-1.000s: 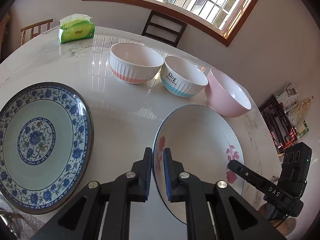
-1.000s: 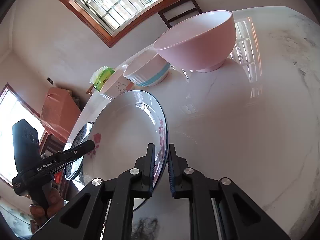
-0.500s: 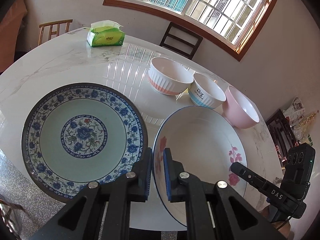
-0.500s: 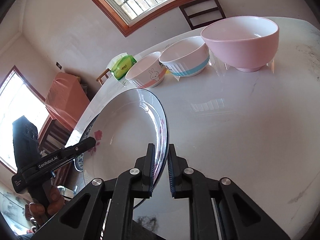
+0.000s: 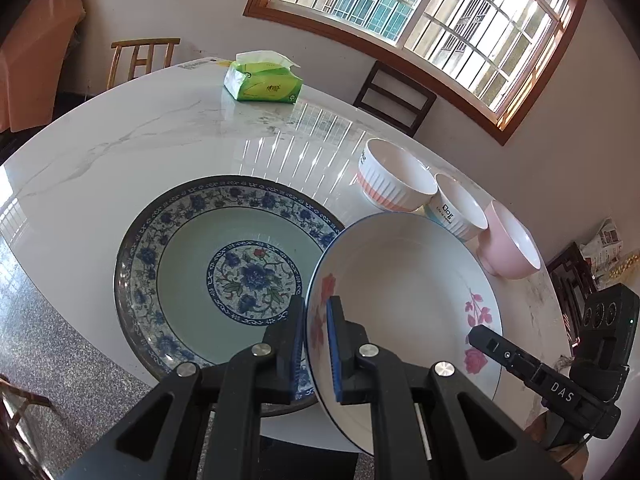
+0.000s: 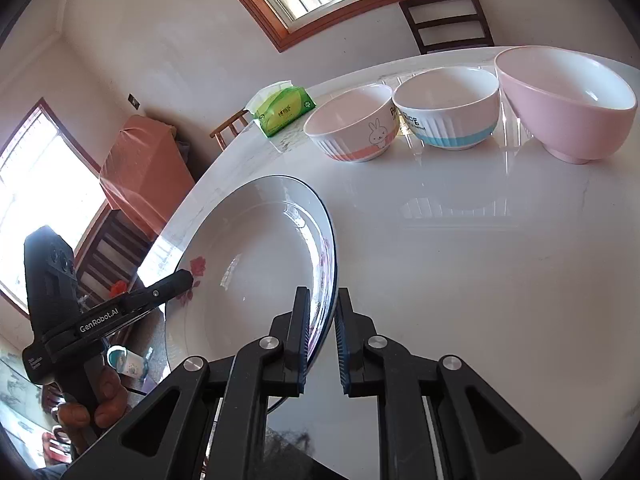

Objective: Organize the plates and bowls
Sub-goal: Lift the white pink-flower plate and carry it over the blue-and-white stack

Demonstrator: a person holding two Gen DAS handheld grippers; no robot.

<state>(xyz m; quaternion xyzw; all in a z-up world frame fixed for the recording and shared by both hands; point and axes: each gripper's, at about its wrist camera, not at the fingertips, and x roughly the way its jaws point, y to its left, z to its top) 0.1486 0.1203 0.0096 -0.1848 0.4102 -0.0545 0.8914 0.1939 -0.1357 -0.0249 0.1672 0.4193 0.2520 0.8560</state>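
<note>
The round white plate with red flowers (image 5: 404,280) has moved over the big blue flowered plate (image 5: 192,264) at 9 o'clock. Both claws, left claw (image 5: 316,344) and right claw (image 6: 322,336), are clamped on its rim. If one slips, it could drop and chip.

table (image 5: 120,148): glossy white marble-look top, grey veins, mirrors the window bars.
floral plate (image 5: 408,280): smooth glazed ceramic, white.
blue-patterned plate (image 5: 176,248): glazed ceramic, glossy.
pink bowl (image 6: 568,104): smooth, glossy.
tissue pack (image 5: 262,84): shiny green plastic wrap, paper tissue.
left hand-held gripper (image 5: 314,344): matt black plastic, ribbed blue pads, metal screws.
</note>
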